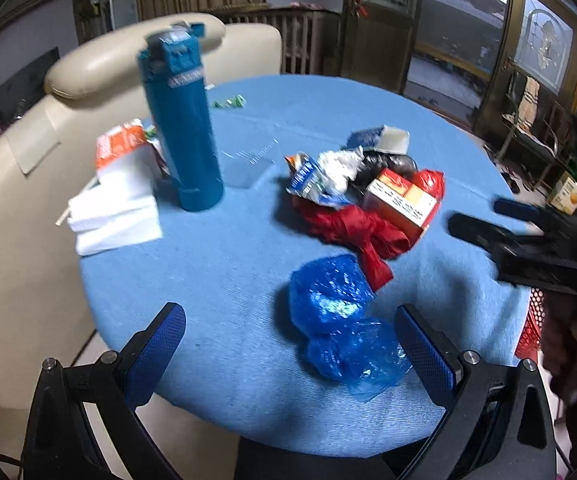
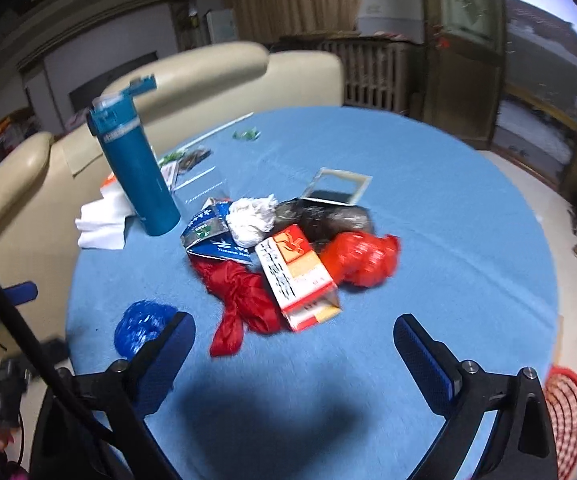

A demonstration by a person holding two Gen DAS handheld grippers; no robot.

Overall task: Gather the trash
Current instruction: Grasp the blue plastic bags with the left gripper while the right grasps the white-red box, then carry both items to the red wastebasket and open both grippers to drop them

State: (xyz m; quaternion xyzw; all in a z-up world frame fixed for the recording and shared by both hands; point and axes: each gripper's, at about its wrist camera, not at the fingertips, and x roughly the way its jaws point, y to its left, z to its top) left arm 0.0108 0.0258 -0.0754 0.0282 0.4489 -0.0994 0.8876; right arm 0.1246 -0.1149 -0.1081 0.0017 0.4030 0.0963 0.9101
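Observation:
A heap of trash lies mid-table: a red and orange carton [image 1: 402, 200] [image 2: 298, 276], a crumpled red bag [image 1: 362, 236] [image 2: 240, 300], a white paper wad [image 1: 338, 168] [image 2: 250, 218], a blue wrapper [image 1: 308, 182] [image 2: 212, 236] and a dark bag [image 2: 328, 216]. A crumpled blue plastic bag [image 1: 340, 320] [image 2: 140, 326] lies nearer, apart from the heap. My left gripper [image 1: 290, 344] hangs open over the blue bag, which lies between its fingers untouched. My right gripper [image 2: 294, 354] is open just short of the carton, holding nothing; it also shows as a dark shape [image 1: 528, 240] at the right.
The round table has a blue cloth [image 1: 248, 280] [image 2: 428, 220]. A tall teal bottle [image 1: 184, 128] [image 2: 136, 168] stands at the left by white tissues [image 1: 112, 208] [image 2: 100, 220]. Cream chairs [image 1: 88, 68] stand behind. A red mesh basket [image 2: 566, 408] sits past the table's right edge.

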